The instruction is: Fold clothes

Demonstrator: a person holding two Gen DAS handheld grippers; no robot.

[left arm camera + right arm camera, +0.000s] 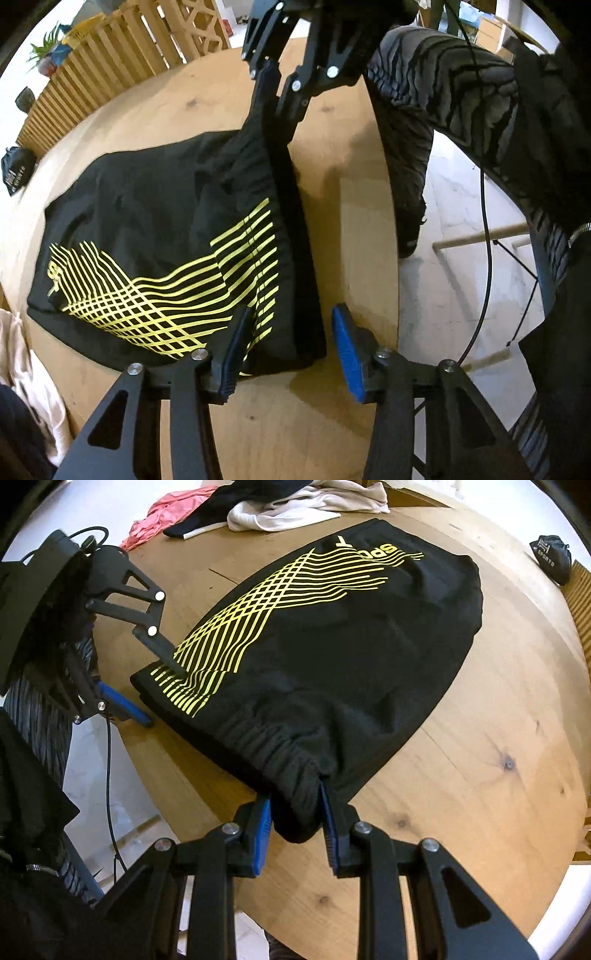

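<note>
A pair of black shorts (155,206) with yellow line print lies flat on the round wooden table (332,229); it also shows in the right wrist view (332,657). My left gripper (291,343) is open around the waistband corner nearest it, one finger over the cloth, the other on the bare wood; in the right wrist view it sits at the left (162,694). My right gripper (295,819) is shut on the other waistband corner, cloth bunched between its blue pads (263,830). In the left wrist view it reaches in from the top (277,96).
A heap of pink, black and white clothes (258,506) lies at the table's far side. A small black pouch (552,559) sits near the rim. A wooden slatted fence (92,74) stands beyond the table. White cloth (33,384) lies at lower left.
</note>
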